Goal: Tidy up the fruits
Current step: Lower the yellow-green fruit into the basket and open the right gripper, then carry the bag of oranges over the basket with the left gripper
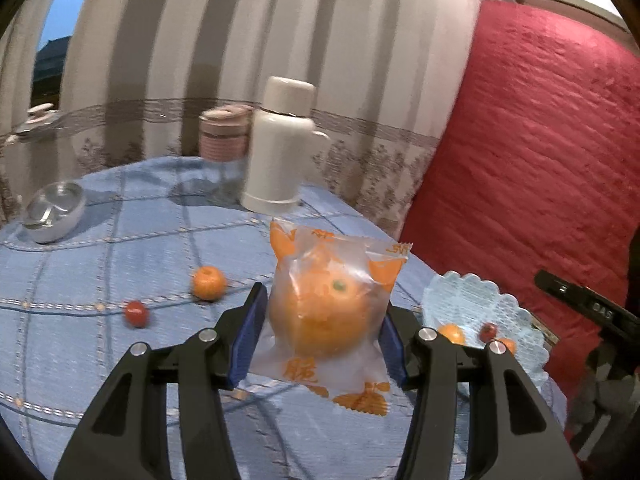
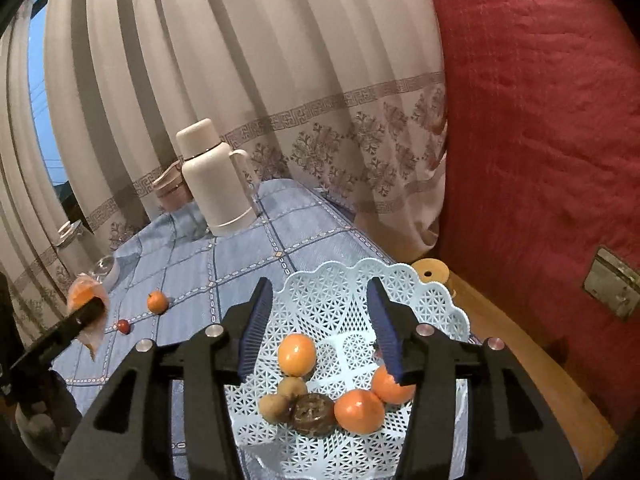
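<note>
Behind the white thermos [image 1: 276, 148], the pink jar [image 1: 224, 134] blurs (its lid detail unreadable); the right wrist view shows only the jar's edge.

orange Chinese character 脆 on the fruit wrapper [image 1: 328, 320], other print too blurred to read

A table under a blue checked tablecloth [image 2: 256, 256] stands before tall beige striped curtains [image 2: 248, 80] with a patterned border — a sliver of blue dusk window [image 1: 60, 20] at the left, a red quilted cover [image 2: 540, 140] filling the right.
</note>
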Demonstrator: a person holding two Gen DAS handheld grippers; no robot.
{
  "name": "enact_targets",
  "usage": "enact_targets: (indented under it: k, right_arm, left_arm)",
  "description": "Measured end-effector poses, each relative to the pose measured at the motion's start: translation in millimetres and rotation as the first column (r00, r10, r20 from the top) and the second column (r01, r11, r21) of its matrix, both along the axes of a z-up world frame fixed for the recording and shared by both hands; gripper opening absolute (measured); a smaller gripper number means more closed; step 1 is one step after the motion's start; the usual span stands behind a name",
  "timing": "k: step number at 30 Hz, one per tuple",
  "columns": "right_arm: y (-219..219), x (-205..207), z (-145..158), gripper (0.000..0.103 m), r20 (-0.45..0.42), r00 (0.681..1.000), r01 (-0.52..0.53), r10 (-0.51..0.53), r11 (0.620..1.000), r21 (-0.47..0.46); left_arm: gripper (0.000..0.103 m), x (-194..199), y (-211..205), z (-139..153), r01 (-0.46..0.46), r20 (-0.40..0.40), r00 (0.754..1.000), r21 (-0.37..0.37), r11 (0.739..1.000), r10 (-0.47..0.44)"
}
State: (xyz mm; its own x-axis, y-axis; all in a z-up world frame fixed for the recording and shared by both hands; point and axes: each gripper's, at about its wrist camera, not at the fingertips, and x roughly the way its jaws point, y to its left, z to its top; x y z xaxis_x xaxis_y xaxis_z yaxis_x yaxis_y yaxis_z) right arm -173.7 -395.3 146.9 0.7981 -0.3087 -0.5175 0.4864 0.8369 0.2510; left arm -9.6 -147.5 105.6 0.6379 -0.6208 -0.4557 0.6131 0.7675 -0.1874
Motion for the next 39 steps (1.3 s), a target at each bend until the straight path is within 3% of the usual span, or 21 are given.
enact_targets:
  k: [9, 21, 39]
  right_arm:
    - [-15, 5, 2, 0.051, 0.044, 0.999, -0.026, 0.026, 0.999, 0.019]
    - [-51, -8, -4, 0.052, 0.069, 0.996, 0.042, -0.048, 0.995, 0.091]
    - [-56, -10, -3, 0.052, 0.067, 0.996, 0.053, -0.060, 0.993, 0.109]
  left_arm:
    - [0.053, -19, -65, -9, 0.113, -0.039, 0.993, 0.027, 0.993, -0.112]
    - [0.053, -29, -140, -28, 0.236, -0.089, 0.969, 0.054, 0.970, -0.231]
    - [0.053, -29, -179, -55, 0.296, -0.131, 0.950, 0.103, 0.950, -0.282]
